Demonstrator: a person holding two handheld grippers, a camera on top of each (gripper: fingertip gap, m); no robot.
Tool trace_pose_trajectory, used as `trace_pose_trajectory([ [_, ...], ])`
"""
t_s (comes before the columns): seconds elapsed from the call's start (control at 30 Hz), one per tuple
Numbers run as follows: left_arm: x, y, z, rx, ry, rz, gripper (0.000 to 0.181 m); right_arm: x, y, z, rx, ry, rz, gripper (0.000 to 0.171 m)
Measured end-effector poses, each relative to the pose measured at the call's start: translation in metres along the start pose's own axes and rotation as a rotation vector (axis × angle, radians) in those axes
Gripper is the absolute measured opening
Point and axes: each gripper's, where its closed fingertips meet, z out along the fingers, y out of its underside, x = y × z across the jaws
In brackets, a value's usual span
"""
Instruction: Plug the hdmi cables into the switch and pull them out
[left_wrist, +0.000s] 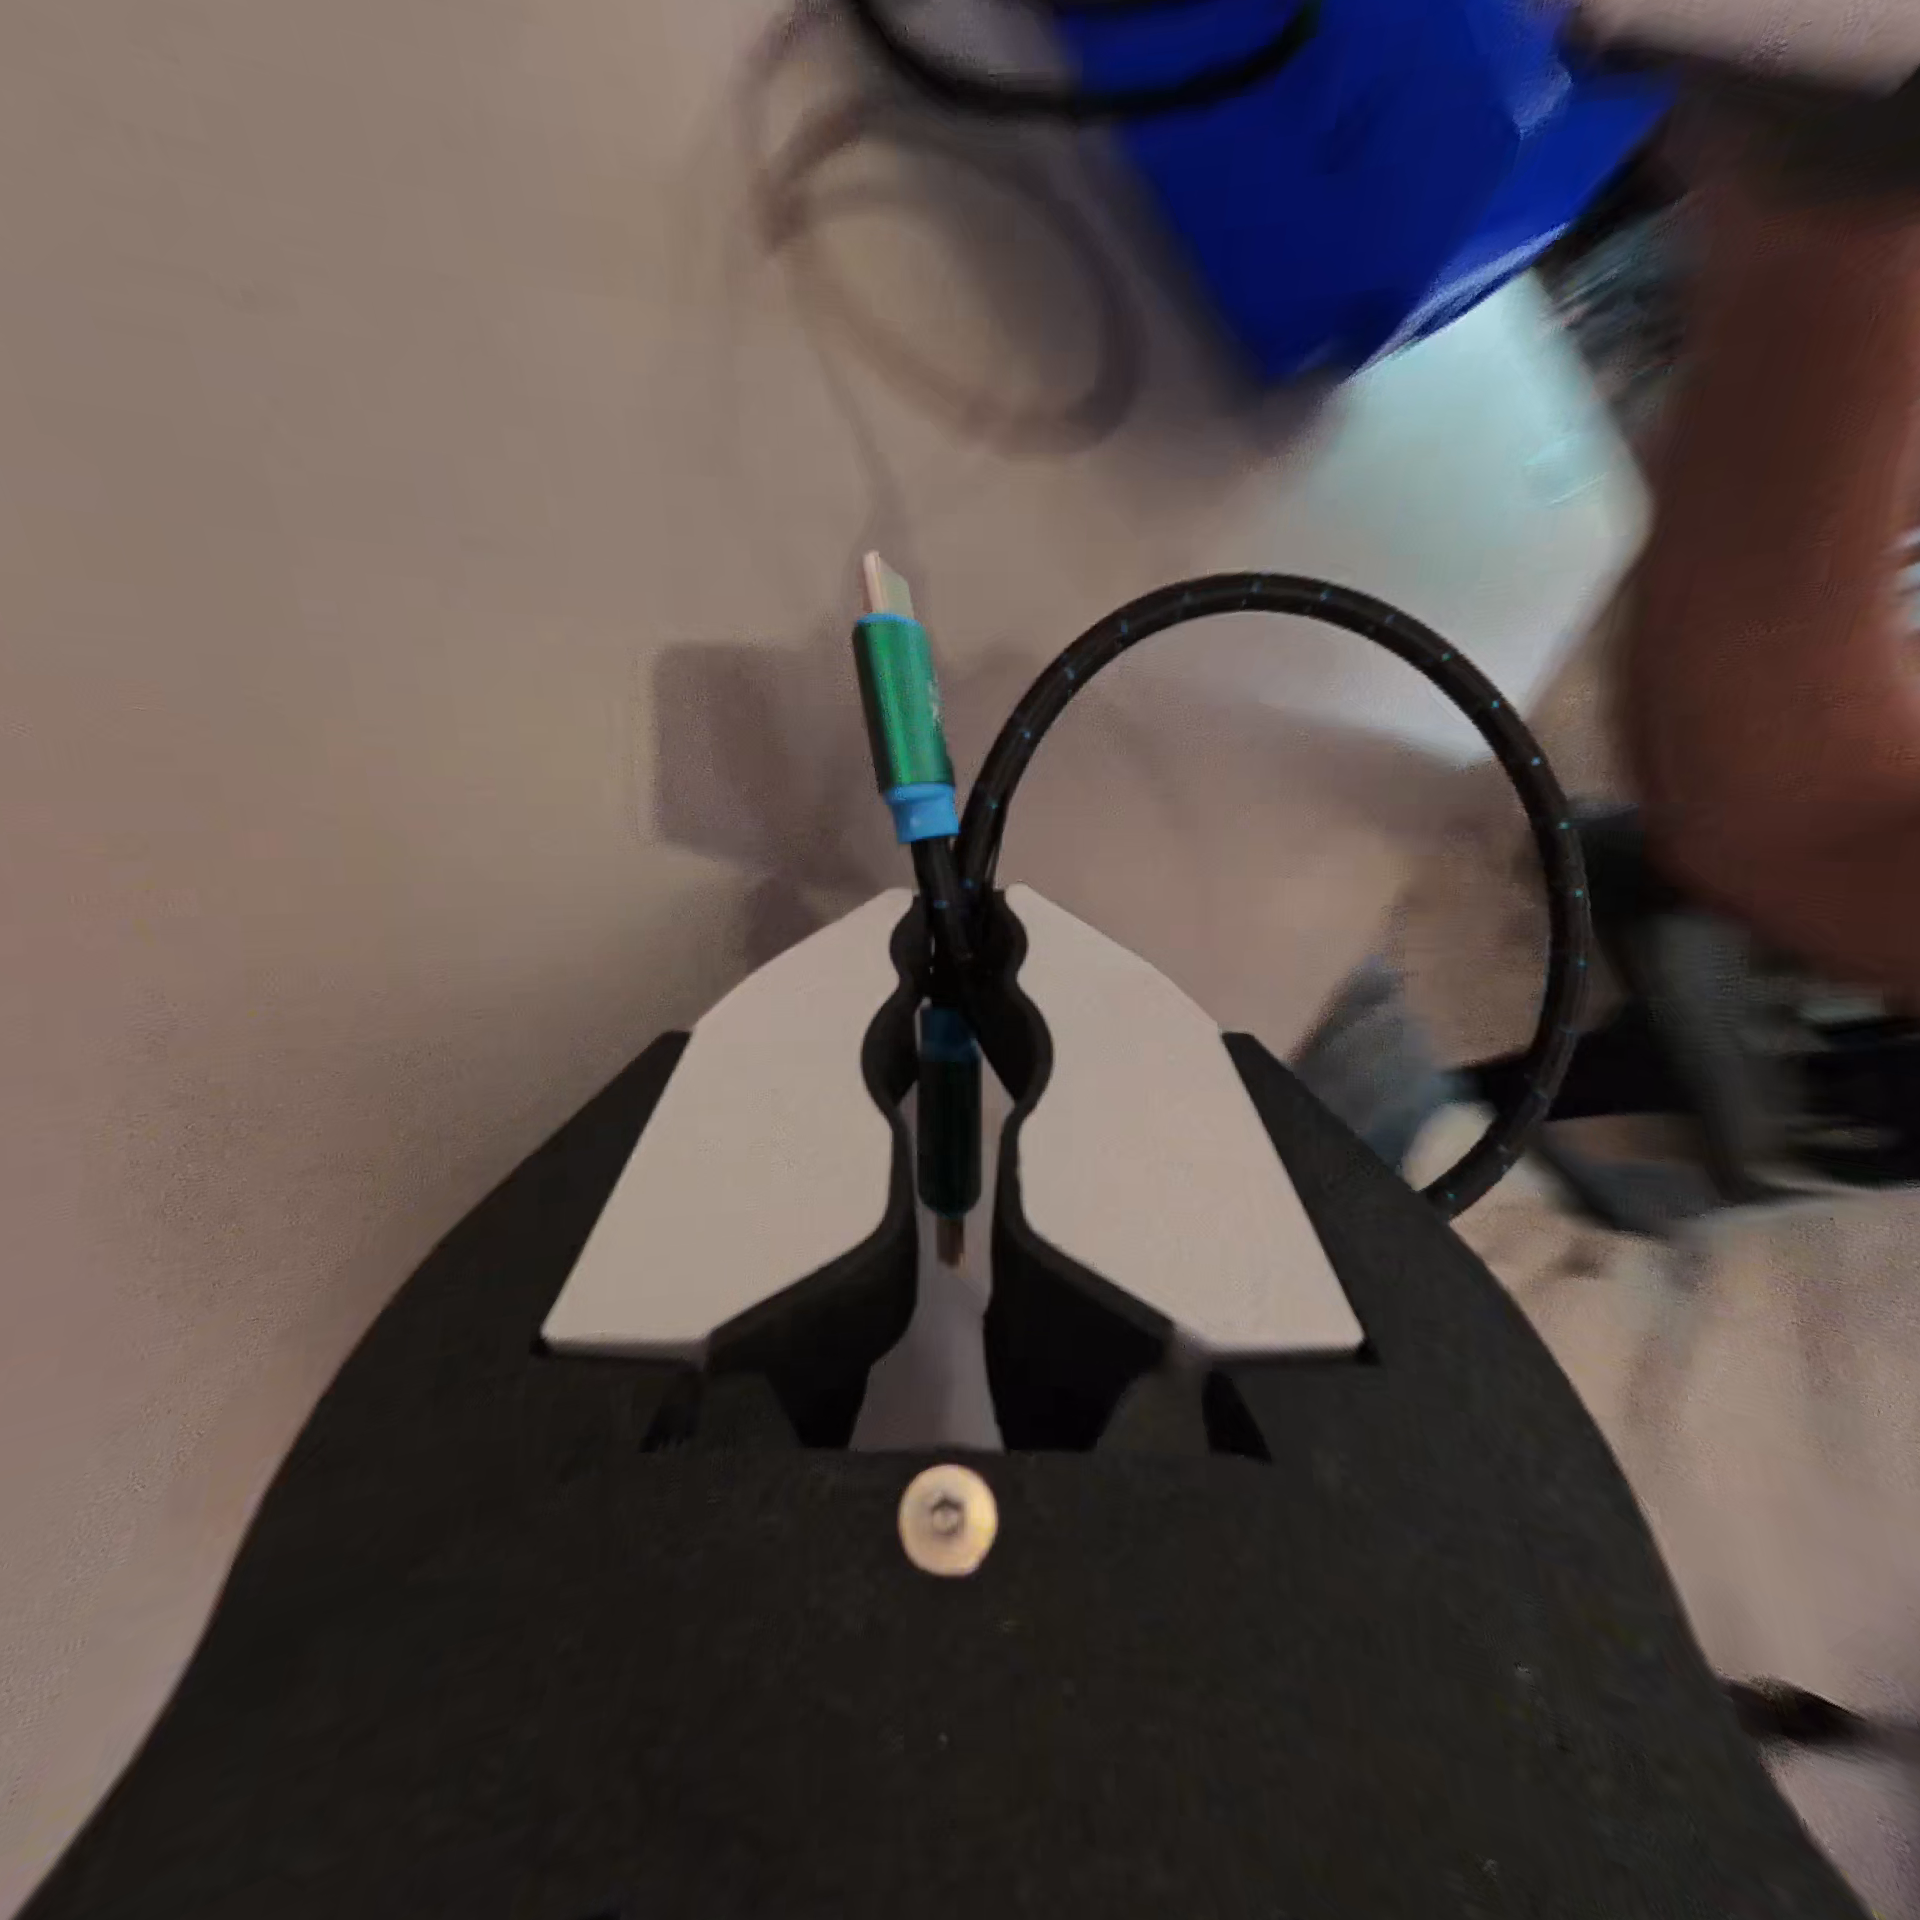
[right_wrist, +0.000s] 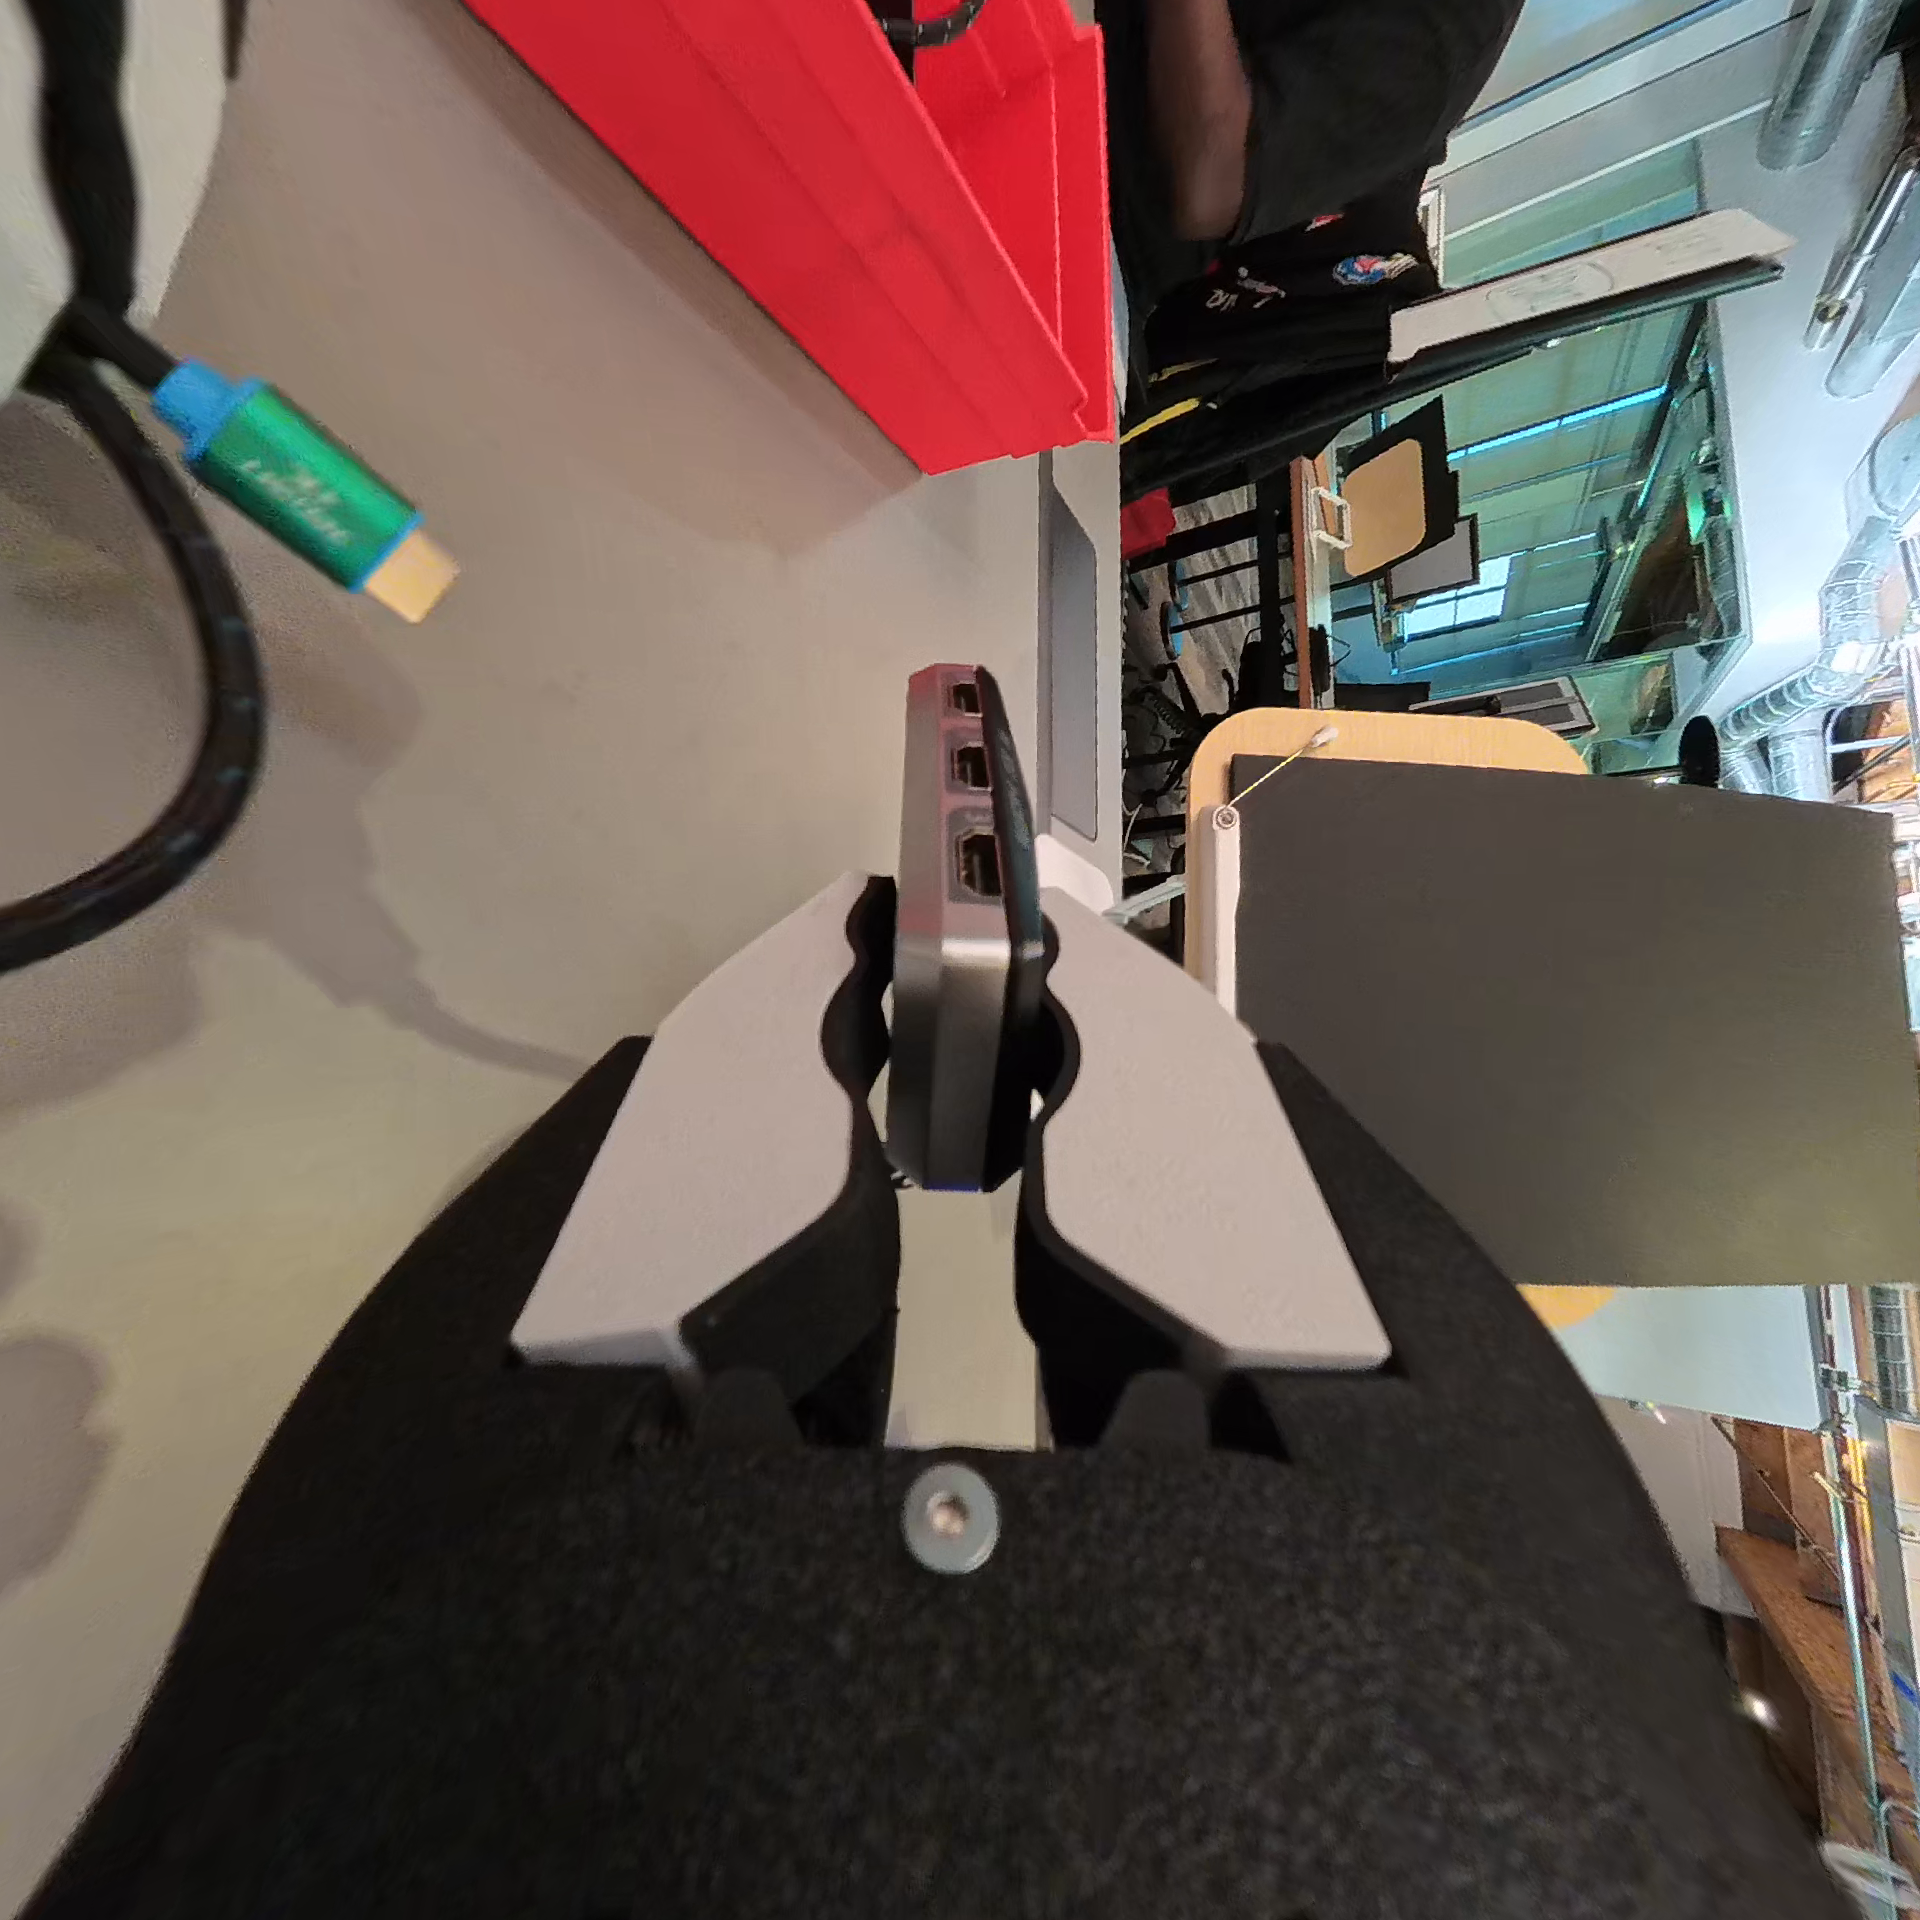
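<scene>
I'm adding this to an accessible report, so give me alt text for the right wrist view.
The right gripper is shut on a flat grey switch, held on edge with its three empty ports facing away from the camera. To the left, a green plug on a black cable hangs free above the pale table, with a red bin behind.

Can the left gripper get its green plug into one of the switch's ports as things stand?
Probably yes. The green plug hangs free beside the switch, whose three ports face it uncovered, nothing between. The left gripper holds only cable, so the plug may wobble.
</scene>
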Motion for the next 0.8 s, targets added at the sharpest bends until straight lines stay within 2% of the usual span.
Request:
trace_pose_trajectory([
  [0.17, 0.043, -0.031, -0.037, 0.061, 0.512, -0.201, 0.010, 0.003, -0.011, -0.005, 0.034, 0.032, -0.031, 0.022],
  [0.4, 0.064, -0.059, -0.056, 0.052, 0.825, -0.422, 0.010, 0.007, -0.029, -0.011, 0.090, 0.131, -0.129, 0.022],
  [0.47, 0.067, -0.064, -0.055, 0.050, 0.858, -0.459, 0.010, 0.005, -0.032, -0.010, 0.087, 0.147, -0.154, 0.023],
  [0.8, 0.072, -0.075, -0.060, 0.036, 0.827, -0.453, 0.010, 0.005, -0.037, -0.013, 0.103, 0.202, -0.211, 0.023],
])
